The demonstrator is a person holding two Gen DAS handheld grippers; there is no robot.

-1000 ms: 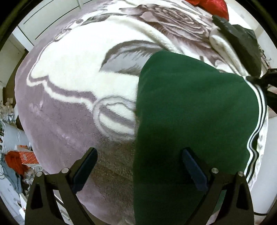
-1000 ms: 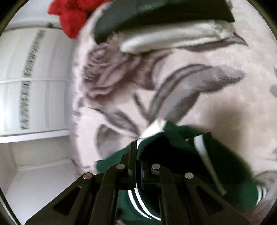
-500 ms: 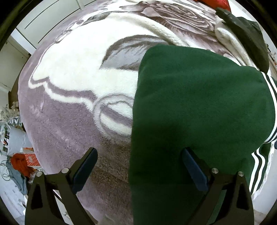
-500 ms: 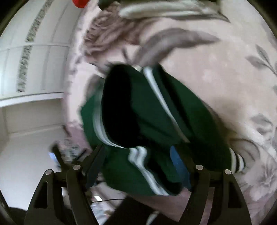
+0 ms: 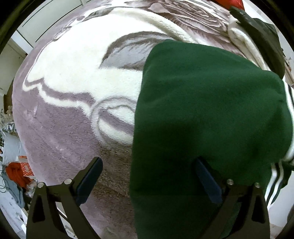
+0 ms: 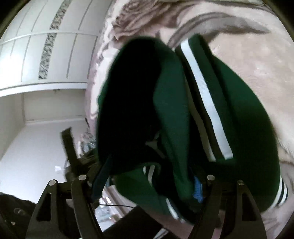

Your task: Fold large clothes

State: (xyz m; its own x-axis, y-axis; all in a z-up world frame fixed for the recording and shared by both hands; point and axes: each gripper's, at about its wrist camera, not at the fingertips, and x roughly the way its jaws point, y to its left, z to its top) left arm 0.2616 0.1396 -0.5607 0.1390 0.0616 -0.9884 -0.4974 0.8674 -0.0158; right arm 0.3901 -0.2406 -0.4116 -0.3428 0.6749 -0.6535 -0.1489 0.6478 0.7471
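Observation:
A dark green fleece garment (image 5: 202,110) with white stripes lies folded on the mauve and cream flowered blanket (image 5: 73,82). My left gripper (image 5: 148,178) points straight down over the garment's left edge, open. One of its fingers is above the blanket and the other above the green cloth. In the right wrist view the garment (image 6: 238,110) is bunched close to the lens, its white stripe running down the fold. My right gripper (image 6: 150,182) stands open wide. Loose green cloth hangs between its jaws, and the pads do not press on it.
A dark garment (image 5: 261,36) lies on a folded cream one (image 5: 242,42) at the blanket's far right, with something red (image 5: 229,1) behind. White wardrobe doors (image 6: 46,55) stand beside the bed. Clutter (image 5: 16,172) lies on the floor at the left.
My right gripper, shut on the garment's striped edge a second ago, has opened and swung over the cloth. The striped edge has dropped onto the right side. The left gripper has stayed put.

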